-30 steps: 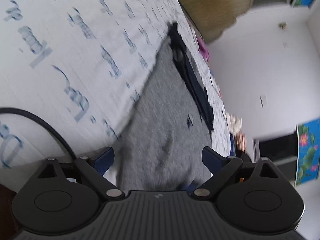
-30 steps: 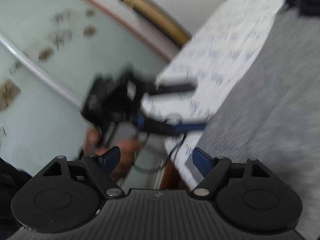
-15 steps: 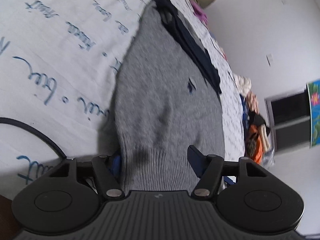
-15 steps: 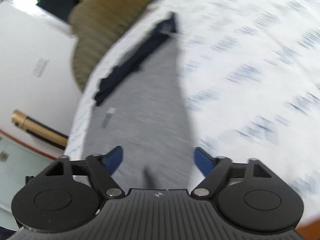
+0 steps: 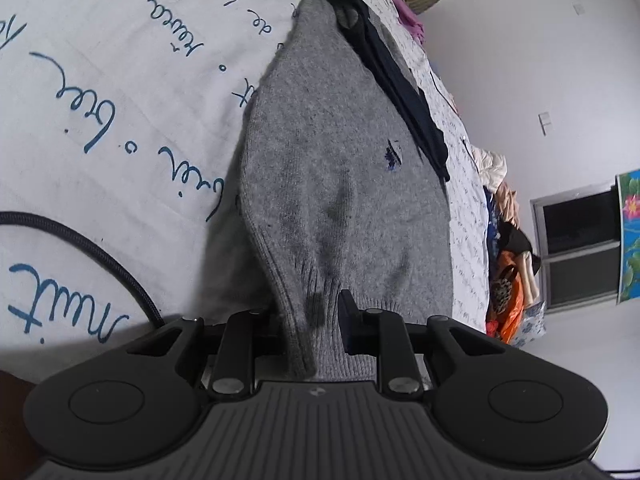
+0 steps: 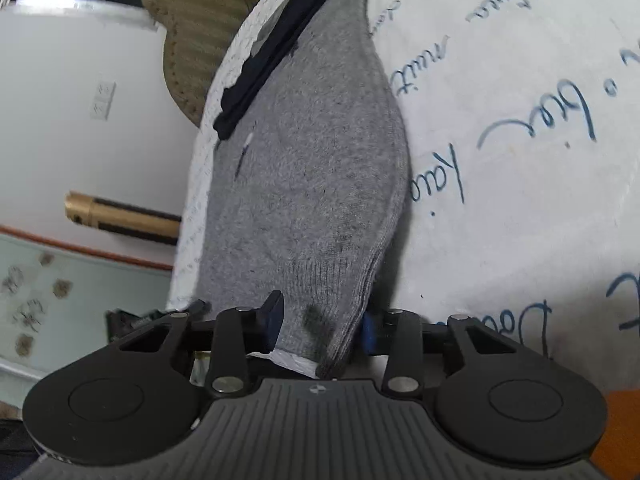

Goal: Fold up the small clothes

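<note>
Both my jaws are closing, left gripper (image 5: 310, 320) and right gripper (image 6: 320, 326), each onto the ribbed hem of one grey sweater (image 5: 332, 168), apparently pinched, on one script-printed sheet (image 5: 100, 100).

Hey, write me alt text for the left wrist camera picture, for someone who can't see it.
The left tongs are closing on the ribbed hem of a grey knitted sweater that lies flat on a white bedsheet printed with blue handwriting. A dark navy garment lies along the sweater's far edge, and a black cable crosses the sheet on the left.
</note>
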Action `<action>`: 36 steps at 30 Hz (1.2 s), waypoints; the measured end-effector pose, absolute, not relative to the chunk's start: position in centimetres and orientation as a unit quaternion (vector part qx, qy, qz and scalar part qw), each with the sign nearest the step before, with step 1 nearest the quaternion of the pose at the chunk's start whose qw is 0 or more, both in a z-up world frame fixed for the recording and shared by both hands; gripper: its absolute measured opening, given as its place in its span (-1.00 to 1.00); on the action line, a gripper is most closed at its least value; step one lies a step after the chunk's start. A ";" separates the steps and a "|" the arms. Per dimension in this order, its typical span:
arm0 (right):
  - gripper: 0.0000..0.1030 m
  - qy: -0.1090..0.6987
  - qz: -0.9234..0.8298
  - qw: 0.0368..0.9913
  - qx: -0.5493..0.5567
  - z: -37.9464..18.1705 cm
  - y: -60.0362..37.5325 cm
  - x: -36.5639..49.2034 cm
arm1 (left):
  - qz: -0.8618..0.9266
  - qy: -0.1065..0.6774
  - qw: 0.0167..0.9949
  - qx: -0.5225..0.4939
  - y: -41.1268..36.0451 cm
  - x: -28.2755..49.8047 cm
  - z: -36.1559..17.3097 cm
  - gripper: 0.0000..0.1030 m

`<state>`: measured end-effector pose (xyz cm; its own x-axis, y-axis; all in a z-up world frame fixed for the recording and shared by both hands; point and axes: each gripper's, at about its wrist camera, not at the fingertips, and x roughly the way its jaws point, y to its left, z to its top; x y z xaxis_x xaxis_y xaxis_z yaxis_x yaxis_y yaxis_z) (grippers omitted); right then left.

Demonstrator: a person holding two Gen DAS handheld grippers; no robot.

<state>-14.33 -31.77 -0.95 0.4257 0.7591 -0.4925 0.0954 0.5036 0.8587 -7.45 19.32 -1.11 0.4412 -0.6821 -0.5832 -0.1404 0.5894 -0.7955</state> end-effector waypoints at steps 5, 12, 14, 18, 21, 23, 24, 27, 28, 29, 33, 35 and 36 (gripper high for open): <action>-0.83 0.467 0.216 0.734 0.443 -2.1 -31.3 -14.7 | -0.171 0.497 0.759 -0.385 18.8 -7.0 -0.8 -0.90; -0.85 0.436 0.199 0.776 0.409 2.1 -33.5 -16.0 | -0.186 0.470 0.773 -0.383 19.8 -8.6 2.4 -0.92; -0.85 0.457 0.174 0.776 0.399 1.5 -34.8 -16.3 | -0.174 0.483 0.774 -0.371 20.3 -8.6 1.4 -0.92; -0.84 0.474 0.178 0.757 0.413 -1.1 -34.0 -15.4 | -0.153 0.508 0.749 -0.397 21.0 -8.2 -1.3 -0.92; -0.66 0.466 0.188 0.745 0.439 -1.3 -33.9 -15.6 | -0.152 0.504 0.754 -0.391 21.1 -8.6 -0.9 -0.87; -0.29 0.462 0.196 0.740 0.448 -1.3 -34.2 -15.9 | -0.155 0.511 0.749 -0.393 21.2 -8.6 -1.0 -0.79; -0.14 0.458 0.197 0.737 0.456 -1.3 -34.4 -16.0 | -0.154 0.512 0.743 -0.403 21.3 -8.4 -1.2 -0.74; -0.13 0.460 0.191 0.731 0.466 -1.6 -34.3 -15.7 | -0.155 0.511 0.740 -0.409 20.8 -8.1 -1.1 -0.63; -0.48 0.462 0.191 0.731 0.465 -1.8 -34.3 -15.6 | -0.154 0.509 0.748 -0.397 20.3 -8.0 -0.9 -0.65; -0.69 0.469 0.187 0.732 0.458 -2.0 -34.2 -15.6 | -0.154 0.509 0.755 -0.384 19.9 -7.9 -0.6 -0.79; -0.82 0.447 0.217 0.757 0.424 -1.0 -33.3 -15.6 | -0.164 0.503 0.768 -0.361 19.4 -7.8 0.5 -0.90; -0.82 0.427 0.227 0.762 0.431 0.0 -33.4 -15.2 | -0.174 0.492 0.771 -0.366 19.7 -7.4 1.3 -0.90; -0.82 0.418 0.232 0.764 0.433 0.5 -33.6 -14.9 | -0.180 0.483 0.772 -0.371 19.9 -7.1 1.8 -0.90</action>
<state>-14.85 -33.60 0.52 0.5430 0.7169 -0.4373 0.0073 0.5167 0.8561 -7.15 19.95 1.82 0.4681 -0.6365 -0.6130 -0.0805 0.6601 -0.7469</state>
